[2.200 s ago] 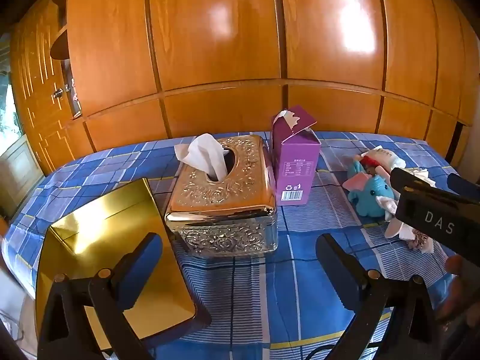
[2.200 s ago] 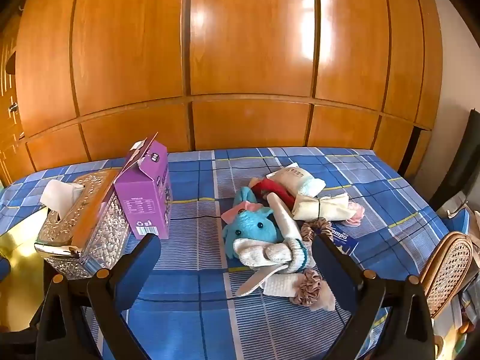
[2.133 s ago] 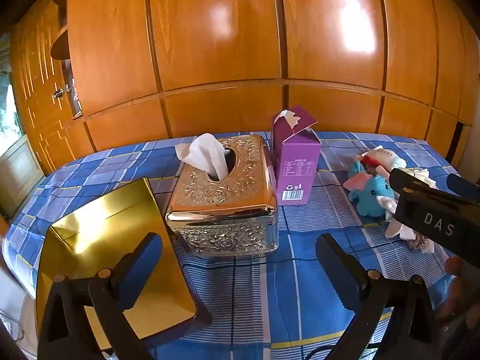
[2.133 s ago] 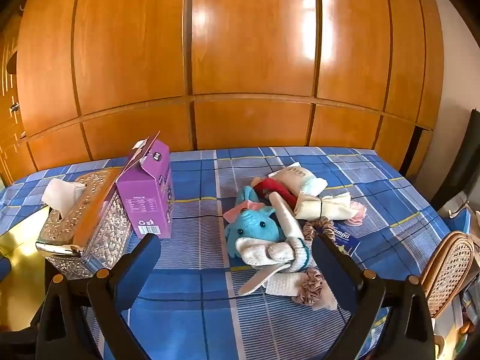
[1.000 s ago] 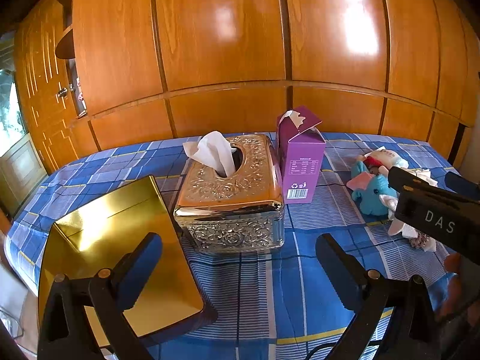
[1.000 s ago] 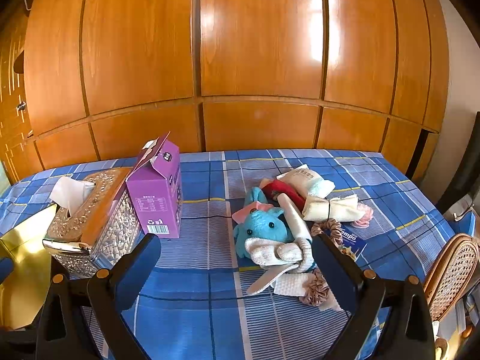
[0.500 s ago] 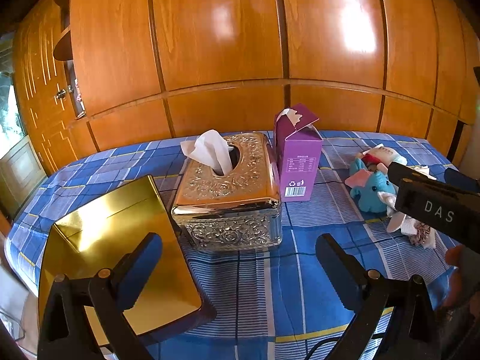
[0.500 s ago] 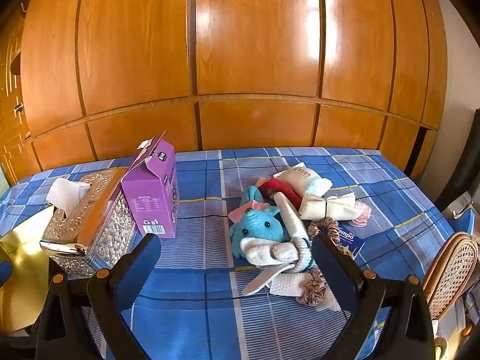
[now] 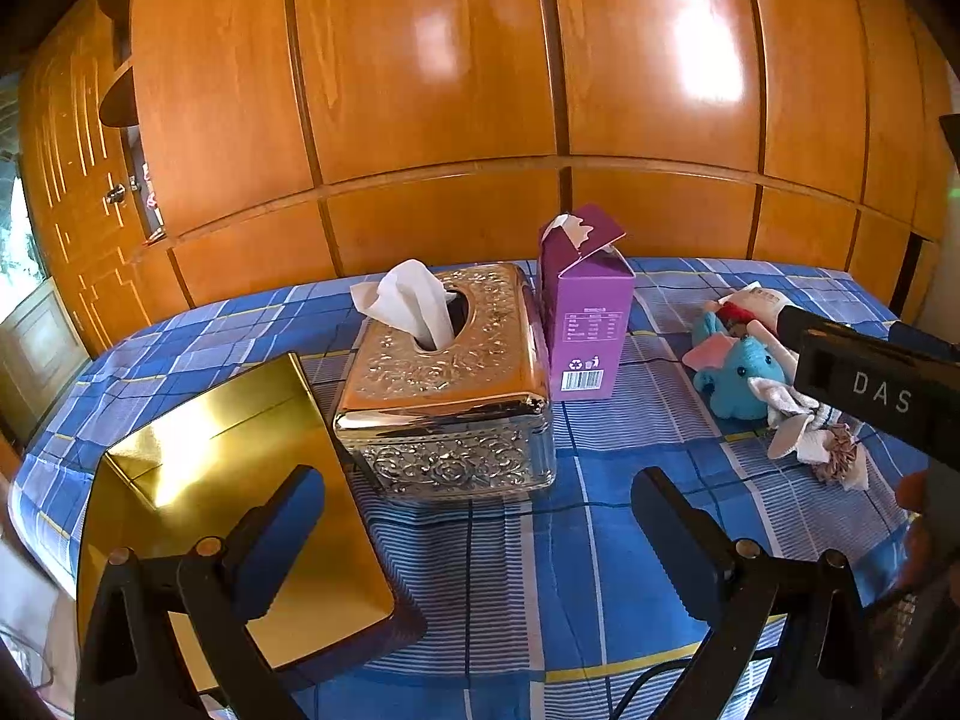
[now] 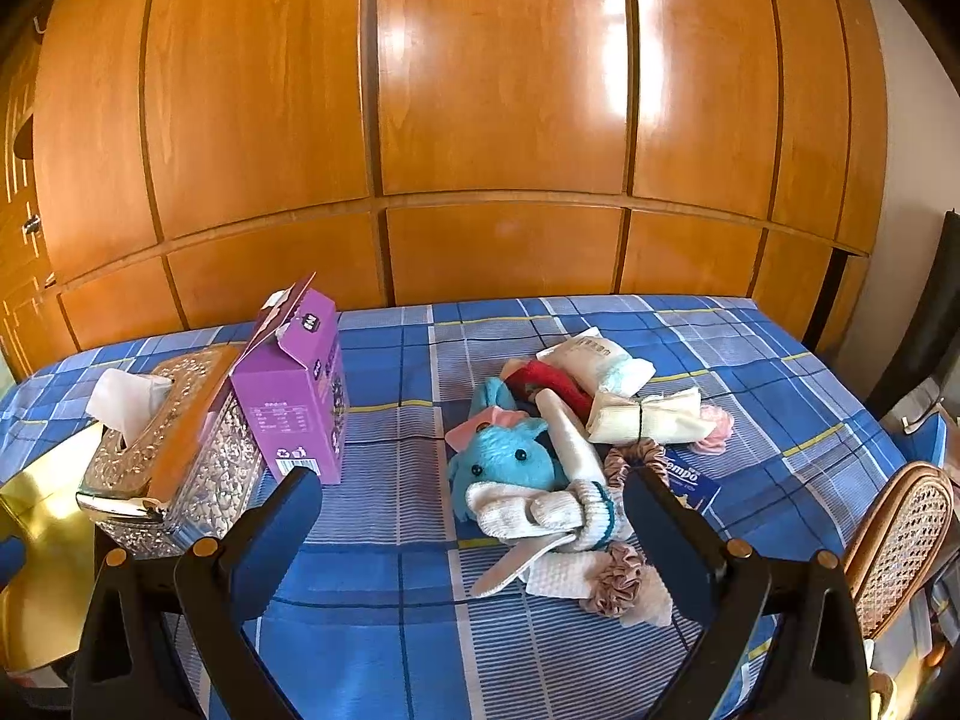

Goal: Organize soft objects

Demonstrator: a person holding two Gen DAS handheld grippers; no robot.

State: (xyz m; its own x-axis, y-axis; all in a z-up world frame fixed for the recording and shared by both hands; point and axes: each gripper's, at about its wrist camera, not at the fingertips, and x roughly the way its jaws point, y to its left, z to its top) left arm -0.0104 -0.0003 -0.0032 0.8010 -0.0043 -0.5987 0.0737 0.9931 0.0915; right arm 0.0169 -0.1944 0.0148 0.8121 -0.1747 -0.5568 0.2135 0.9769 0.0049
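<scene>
Hovering above the blue plaid cloth (image 9: 600, 540), both tools have barely shifted over the last two seconds: the views have only drifted slightly, so the sorting has likely not begun.

At far left lies the gold tray (image 9: 228, 480), probably the destination. Next come the ornate tissue box (image 9: 450, 378) and, just beside it, the upright purple carton (image 9: 585, 324). The left gripper (image 9: 474, 516) has its fingers spread wide with nothing between them.

Further right, the pile of soft things sits untouched, well apart from the tray. The blue plush elephant (image 10: 510, 456) faces the right camera, and a white sock (image 10: 540, 510) lies across its front, long axis running left to right. The tied cream cloth roll (image 10: 645, 417) lies roughly the same way. The right gripper (image 10: 474, 516) is likewise spread and empty, aimed at the pile.
</scene>
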